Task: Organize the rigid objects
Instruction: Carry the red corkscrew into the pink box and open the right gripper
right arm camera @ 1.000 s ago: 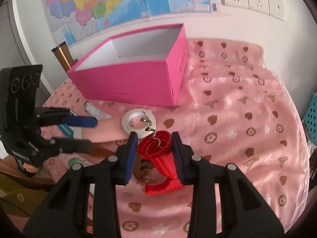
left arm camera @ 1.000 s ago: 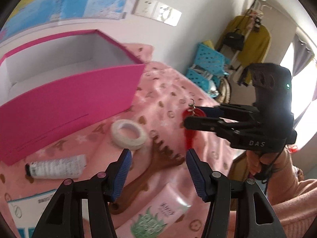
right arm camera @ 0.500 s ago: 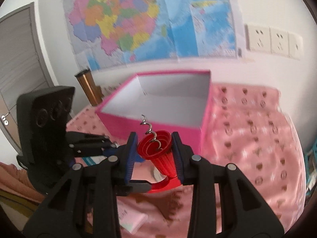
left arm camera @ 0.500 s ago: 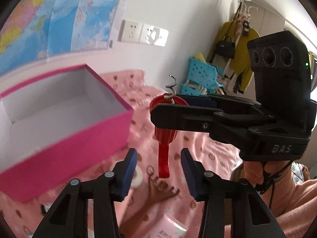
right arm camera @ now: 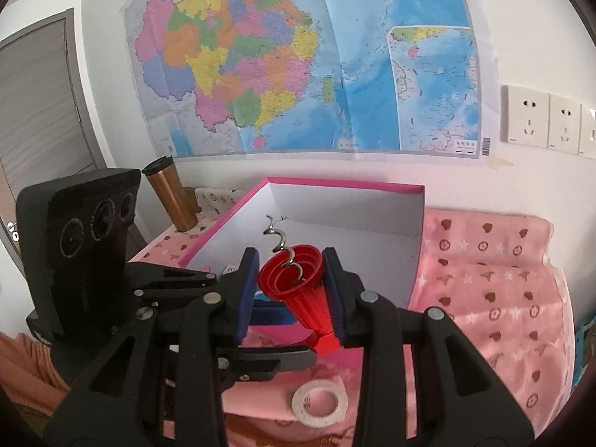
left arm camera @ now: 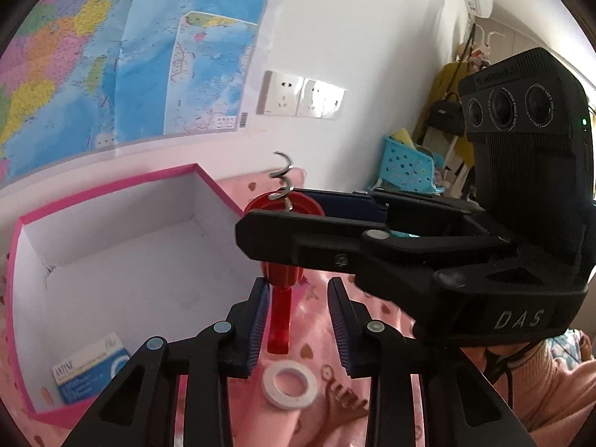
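Observation:
My right gripper (right arm camera: 289,257) is shut on a red corkscrew (right arm camera: 298,283) and holds it in the air with the metal spiral up, near the right wall of the open pink box (right arm camera: 346,182). In the left wrist view the corkscrew's red handle (left arm camera: 279,320) hangs down at the tips of my left gripper (left arm camera: 298,287). Its jaws are closing with the handle seen between them; a gap still shows on the right side. From the right wrist view, the left gripper's fingers (right arm camera: 275,359) reach in just below the corkscrew.
A small blue and white carton (left arm camera: 89,365) lies inside the pink box (left arm camera: 111,190). On the pink cloth (right arm camera: 484,279) lie a white tape roll (left arm camera: 290,378) and a brown comb (left arm camera: 342,406). A copper tumbler (right arm camera: 171,193) stands behind the box. A person's sleeve (left arm camera: 540,380) is at right.
Both grippers have risen and the views now look into the box. The right gripper carried the corkscrew toward the box. The left jaws have narrowed around its handle.

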`<state>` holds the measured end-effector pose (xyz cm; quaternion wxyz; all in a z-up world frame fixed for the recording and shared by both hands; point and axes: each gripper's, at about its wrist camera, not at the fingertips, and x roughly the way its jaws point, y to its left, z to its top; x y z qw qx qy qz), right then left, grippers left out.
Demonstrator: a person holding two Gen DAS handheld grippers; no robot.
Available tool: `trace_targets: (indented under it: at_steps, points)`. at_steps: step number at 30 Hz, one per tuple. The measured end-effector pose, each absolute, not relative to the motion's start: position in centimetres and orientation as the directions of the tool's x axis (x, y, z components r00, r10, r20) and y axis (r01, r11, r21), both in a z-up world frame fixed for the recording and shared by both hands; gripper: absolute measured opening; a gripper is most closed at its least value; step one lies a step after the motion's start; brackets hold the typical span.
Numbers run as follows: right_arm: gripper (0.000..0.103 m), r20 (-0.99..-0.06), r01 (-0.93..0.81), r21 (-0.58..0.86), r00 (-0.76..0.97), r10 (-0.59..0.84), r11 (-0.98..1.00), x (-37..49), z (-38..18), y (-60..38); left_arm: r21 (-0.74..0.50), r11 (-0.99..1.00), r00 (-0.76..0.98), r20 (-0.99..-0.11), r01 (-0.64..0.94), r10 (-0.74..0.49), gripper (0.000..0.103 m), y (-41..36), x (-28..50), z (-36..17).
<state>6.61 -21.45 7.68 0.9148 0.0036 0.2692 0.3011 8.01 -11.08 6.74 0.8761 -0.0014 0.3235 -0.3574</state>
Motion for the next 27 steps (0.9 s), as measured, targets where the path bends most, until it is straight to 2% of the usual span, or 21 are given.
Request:
trace_targets:
  at_steps: [12,23,24,26,27]
  points:
    - [0.037,-0.580,-0.468,0.197,0.653,0.487,0.862,12.5,5.1,-21.1,-0.287,0.757,0.506,-0.599,0.587,-0.620,0.031,-11.4,12.1,5.7]
    - [0.037,-0.718,-0.333,0.190,0.594,0.362,0.924,16.8,0.0,-21.2,-0.356,0.757,0.422,-0.664,0.548,-0.618,0.031,-11.8,15.1,1.6]
    - [0.038,-0.714,-0.334,0.187,0.600,0.361,0.924,16.7,0.2,-21.2,-0.356,0.763,0.421,-0.671,0.540,-0.610,0.031,-11.6,15.2,1.2]
    - [0.047,-0.705,-0.327,0.181,0.614,0.355,0.927,16.4,0.7,-21.4,-0.352,0.768,0.430,-0.669,0.534,-0.606,0.031,-11.4,15.2,0.9]
    - [0.047,-0.697,-0.329,0.176,0.624,0.354,0.928,16.2,1.0,-21.6,-0.352,0.775,0.438,-0.669,0.526,-0.601,0.031,-11.0,15.2,0.9]
